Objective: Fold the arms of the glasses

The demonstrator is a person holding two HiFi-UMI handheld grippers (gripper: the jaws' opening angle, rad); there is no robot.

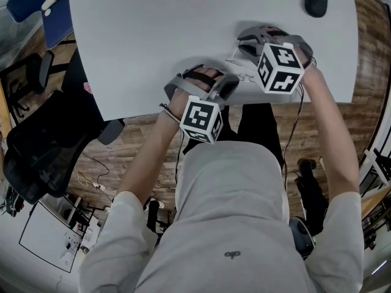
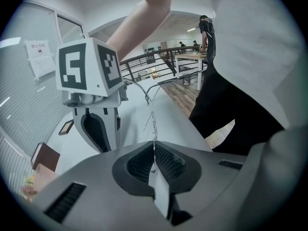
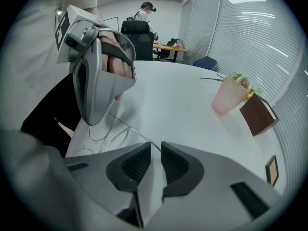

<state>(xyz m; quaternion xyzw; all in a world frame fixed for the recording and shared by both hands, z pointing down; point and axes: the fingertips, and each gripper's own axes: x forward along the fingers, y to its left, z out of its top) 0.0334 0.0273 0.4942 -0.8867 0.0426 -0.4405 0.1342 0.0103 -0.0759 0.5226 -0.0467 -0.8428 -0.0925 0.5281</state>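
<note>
Thin wire-framed glasses (image 3: 99,132) lie at the white worktop (image 3: 183,105) edge, clamped in my left gripper (image 2: 154,153). My right gripper (image 3: 155,160) stands slightly parted astride one arm (image 3: 140,134). Recommend gentle closure, then an inward swing.

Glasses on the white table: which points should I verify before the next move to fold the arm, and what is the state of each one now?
1. Grip of the left gripper on the glasses: ok, its jaws are shut on the thin wire frame.
2. The glasses arm runs in between the jaws of the right gripper: ok.
3. Right jaws pressing on that arm: not ok, a gap shows between the pads.
4. Nothing close enough to bump: ok, the pink cup stands well apart on the table.
5. Other arm already folded: cannot tell.
</note>
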